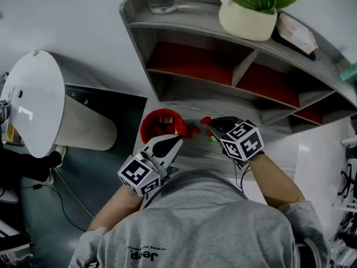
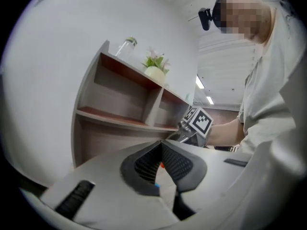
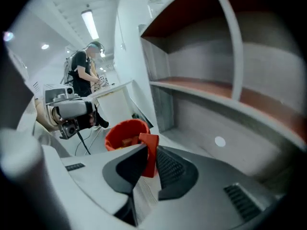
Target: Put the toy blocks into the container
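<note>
Red block: clamped upright between the pads of the right gripper, clear of the desk and just right of the container, probably ready to go over its rim.
Container: red tub, mouth up to take drops; orange pieces lie inside, number unclear.
Loose pieces: red piece and small green piece, near the container's right side.
Left gripper: jaw tips together, nothing identifiable held; it hangs at the container's near side, likely idle.
Count: one container, one held block, two loose pieces, two grippers.
</note>
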Tool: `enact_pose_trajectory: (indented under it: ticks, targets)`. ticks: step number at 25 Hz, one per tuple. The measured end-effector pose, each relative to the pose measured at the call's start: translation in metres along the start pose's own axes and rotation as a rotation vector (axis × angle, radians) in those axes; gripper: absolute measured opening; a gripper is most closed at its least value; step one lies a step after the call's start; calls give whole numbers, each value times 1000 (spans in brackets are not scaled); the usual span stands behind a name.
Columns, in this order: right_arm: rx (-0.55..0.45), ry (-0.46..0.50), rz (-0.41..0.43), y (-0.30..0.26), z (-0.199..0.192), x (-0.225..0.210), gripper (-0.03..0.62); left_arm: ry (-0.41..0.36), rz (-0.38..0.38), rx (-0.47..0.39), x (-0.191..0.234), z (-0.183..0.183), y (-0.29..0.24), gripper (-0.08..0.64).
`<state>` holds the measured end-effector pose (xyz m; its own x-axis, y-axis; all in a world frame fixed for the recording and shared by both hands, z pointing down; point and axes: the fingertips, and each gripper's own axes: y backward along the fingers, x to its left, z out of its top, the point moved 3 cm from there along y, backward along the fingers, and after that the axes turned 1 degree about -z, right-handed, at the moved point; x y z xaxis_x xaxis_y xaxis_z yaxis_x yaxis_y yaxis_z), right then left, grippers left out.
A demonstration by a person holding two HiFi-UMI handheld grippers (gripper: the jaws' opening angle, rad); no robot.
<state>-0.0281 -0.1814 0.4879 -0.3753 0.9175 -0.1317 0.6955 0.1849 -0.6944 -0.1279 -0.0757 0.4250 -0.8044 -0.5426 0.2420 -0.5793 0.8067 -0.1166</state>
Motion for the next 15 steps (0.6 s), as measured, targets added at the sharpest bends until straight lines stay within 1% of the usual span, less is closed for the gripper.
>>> enact_pose_trajectory:
  ticks: [3, 6, 10, 15]
  targets:
    - [-24, 71, 39, -5, 51, 41, 78, -35, 30, -4, 22, 20, 39, 11]
    - [-10, 121, 60, -22, 81, 74, 78, -33, 55, -15, 45, 31, 73, 11]
    - [60, 162, 71, -58, 88, 103, 80, -21, 64, -9, 66, 32, 103, 11]
    - [153, 187, 66, -95, 79, 117, 80, 14, 56, 0, 82, 22, 122, 11]
